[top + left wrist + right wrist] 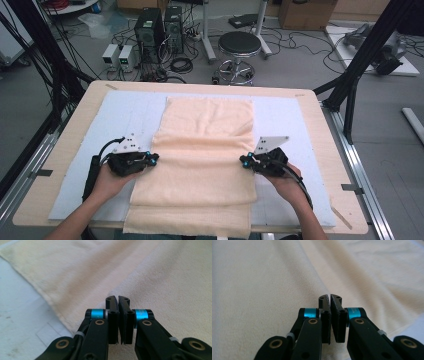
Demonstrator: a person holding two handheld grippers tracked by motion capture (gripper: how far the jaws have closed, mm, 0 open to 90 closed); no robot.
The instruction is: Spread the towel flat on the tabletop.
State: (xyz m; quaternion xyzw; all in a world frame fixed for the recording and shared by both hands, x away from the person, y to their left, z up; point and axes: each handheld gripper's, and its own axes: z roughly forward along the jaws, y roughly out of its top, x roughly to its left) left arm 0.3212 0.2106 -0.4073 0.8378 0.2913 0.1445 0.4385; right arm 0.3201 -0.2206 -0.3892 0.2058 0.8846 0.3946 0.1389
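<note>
- The peach towel (205,160) runs lengthwise down the frame's centre.
- Left gripper (153,160) and right gripper (245,161) flank its side edges, jaws closed, apparently empty.

We see a light wooden table (320,130) with rounded corners. A pale blue-white mat (120,112) lies flat on it and covers most of the top, leaving a wood border. On the mat a peach towel (205,150) runs lengthwise down the middle, its near end overhanging the table's front edge.
</note>
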